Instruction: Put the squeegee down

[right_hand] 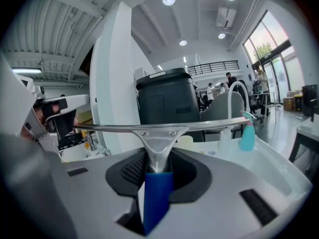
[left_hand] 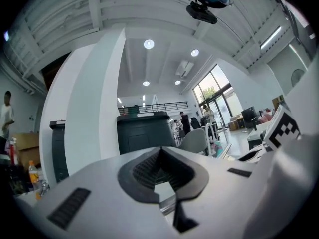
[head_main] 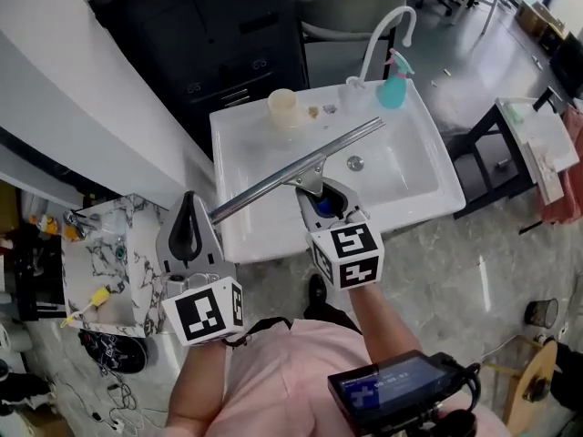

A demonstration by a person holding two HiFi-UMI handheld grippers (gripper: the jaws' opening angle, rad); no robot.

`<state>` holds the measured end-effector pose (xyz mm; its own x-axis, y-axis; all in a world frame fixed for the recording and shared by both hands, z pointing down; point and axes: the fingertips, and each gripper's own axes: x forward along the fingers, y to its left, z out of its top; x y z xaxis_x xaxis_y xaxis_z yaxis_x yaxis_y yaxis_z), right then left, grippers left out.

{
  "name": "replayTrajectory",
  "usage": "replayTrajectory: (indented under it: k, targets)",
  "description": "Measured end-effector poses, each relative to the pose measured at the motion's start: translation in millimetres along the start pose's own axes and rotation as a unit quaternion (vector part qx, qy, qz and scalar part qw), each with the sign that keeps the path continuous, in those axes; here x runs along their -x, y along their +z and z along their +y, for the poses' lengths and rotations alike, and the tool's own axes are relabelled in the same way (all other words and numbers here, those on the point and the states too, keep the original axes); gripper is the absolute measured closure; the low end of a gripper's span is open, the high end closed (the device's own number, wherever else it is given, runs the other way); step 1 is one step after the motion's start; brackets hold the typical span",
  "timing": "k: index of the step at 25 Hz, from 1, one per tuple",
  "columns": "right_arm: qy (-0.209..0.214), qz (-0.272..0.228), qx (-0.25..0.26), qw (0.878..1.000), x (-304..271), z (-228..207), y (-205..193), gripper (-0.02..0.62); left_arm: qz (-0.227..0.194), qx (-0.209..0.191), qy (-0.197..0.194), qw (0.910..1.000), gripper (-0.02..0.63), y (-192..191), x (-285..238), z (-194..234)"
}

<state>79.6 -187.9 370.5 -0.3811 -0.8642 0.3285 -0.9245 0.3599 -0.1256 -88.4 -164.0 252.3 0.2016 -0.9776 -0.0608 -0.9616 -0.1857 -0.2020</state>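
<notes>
The squeegee point(head_main: 291, 173), a long metal blade on a blue handle point(right_hand: 155, 193), hangs slantwise over the left part of the white sink point(head_main: 428, 126). My right gripper point(head_main: 321, 198) is shut on the blue handle, and in the right gripper view point(right_hand: 157, 171) the blade point(right_hand: 149, 128) runs level across the picture above the jaws. My left gripper point(head_main: 189, 209) sits beside the sink's left edge, just below the blade's near end. Its jaws are shut with nothing between them point(left_hand: 160, 151).
A cream cup point(head_main: 283, 107), a teal spray bottle point(head_main: 393, 85) and a white faucet point(head_main: 387, 30) stand on the sink's back rim. A marble side table point(head_main: 100, 262) is at the left, a black cabinet point(head_main: 209, 35) behind, a chair point(head_main: 346, 12) beyond, and a small desk point(head_main: 547, 144) at the right.
</notes>
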Motion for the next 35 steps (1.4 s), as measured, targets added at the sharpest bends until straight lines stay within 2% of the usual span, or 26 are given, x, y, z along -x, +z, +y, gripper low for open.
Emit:
replayTrajectory:
  k: [7, 12, 21, 35]
  targets:
    - [0.049, -0.015, 0.018, 0.999, -36.7, 1.0, 35.2, 0.492, -0.005, -0.011, 0.049, 0.9987, 0.597, 14.4, -16.0, 14.3]
    - [0.073, -0.007, 0.027, 0.997, -57.7, 10.9, 38.6, 0.492, -0.001, -0.010, 0.075, 0.9971, 0.597, 13.4, -21.7, 29.9]
    - [0.072, 0.038, 0.019, 0.996, -97.2, 16.0, 7.6, 0.492, 0.026, 0.001, 0.074, 0.9969, 0.597, -18.6, -42.0, 49.8]
    - [0.086, 0.127, 0.002, 0.988, -139.9, 30.3, -69.5, 0.492, 0.088, 0.014, 0.072, 0.9934, 0.597, -78.8, -62.3, 78.7]
